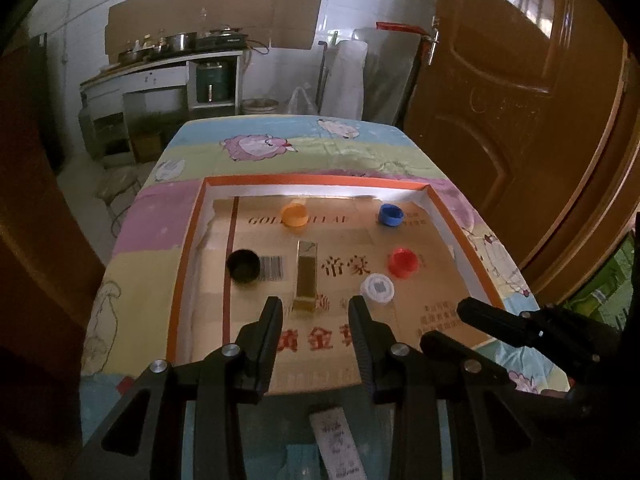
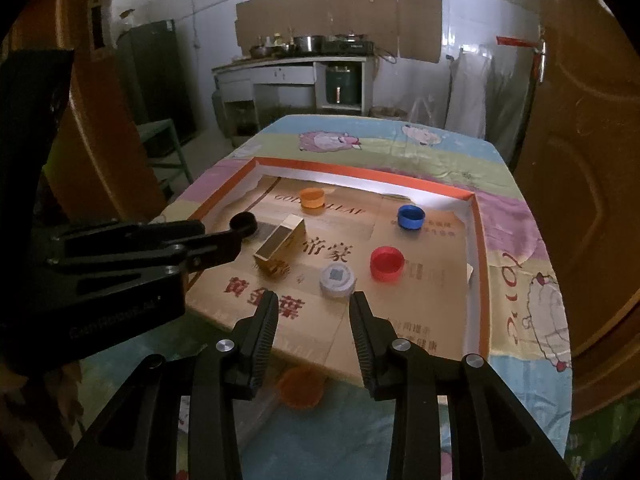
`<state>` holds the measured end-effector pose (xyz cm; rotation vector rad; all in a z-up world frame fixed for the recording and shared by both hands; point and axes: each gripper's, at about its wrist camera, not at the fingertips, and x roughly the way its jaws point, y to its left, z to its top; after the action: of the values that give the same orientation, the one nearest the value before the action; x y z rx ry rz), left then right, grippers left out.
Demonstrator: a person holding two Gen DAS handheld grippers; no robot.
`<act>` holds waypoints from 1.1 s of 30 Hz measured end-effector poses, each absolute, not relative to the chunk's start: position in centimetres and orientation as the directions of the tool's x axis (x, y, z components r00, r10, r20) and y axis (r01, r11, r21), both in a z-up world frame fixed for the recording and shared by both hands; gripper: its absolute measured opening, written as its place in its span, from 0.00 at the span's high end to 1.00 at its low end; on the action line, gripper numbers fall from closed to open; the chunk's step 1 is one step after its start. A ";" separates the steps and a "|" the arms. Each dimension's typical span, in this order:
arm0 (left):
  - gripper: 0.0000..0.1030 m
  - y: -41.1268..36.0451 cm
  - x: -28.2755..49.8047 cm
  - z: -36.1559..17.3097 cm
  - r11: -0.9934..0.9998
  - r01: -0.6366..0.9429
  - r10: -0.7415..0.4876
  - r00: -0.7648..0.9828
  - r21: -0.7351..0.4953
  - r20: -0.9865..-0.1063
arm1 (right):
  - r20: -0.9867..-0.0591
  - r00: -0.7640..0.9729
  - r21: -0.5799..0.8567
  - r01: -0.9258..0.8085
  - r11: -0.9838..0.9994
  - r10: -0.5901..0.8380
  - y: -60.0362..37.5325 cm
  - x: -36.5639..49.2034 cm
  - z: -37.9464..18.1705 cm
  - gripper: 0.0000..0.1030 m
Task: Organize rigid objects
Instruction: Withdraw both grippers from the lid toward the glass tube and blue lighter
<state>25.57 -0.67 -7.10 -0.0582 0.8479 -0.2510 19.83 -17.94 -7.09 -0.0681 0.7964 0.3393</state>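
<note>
in the tray on the worktop, the gold box lies just ahead of the empty, spread left gripper, and a skewed approach could shove it into the white cap while the right gripper, also spread, hovers near.

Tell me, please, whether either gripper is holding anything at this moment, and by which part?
Nothing is held. The left gripper and the right gripper are both open, hovering short of the gold box and the white cap in the tray.
</note>
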 end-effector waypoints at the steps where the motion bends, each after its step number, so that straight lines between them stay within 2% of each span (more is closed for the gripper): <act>1: 0.67 -0.5 25.2 -7.1 0.969 0.193 -0.242 0.635 -0.153 -0.734 | -0.710 0.649 0.066 -0.324 0.944 0.273 -17.9 19.5 -7.0 0.63; 21: 0.67 3.6 19.0 -5.8 0.978 0.121 -0.205 0.677 -0.168 -0.707 | -0.690 0.677 0.030 -0.329 0.944 0.258 -16.8 13.2 -5.0 0.63; 33: 0.67 4.6 16.5 -7.7 0.977 0.120 -0.213 0.658 -0.179 -0.723 | -0.711 0.658 0.039 -0.315 0.948 0.248 -16.5 10.9 -6.5 0.63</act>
<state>16.51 4.58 -7.75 -0.1192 0.8326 -0.1887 10.91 -16.52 -6.54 -0.0903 0.7913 0.3192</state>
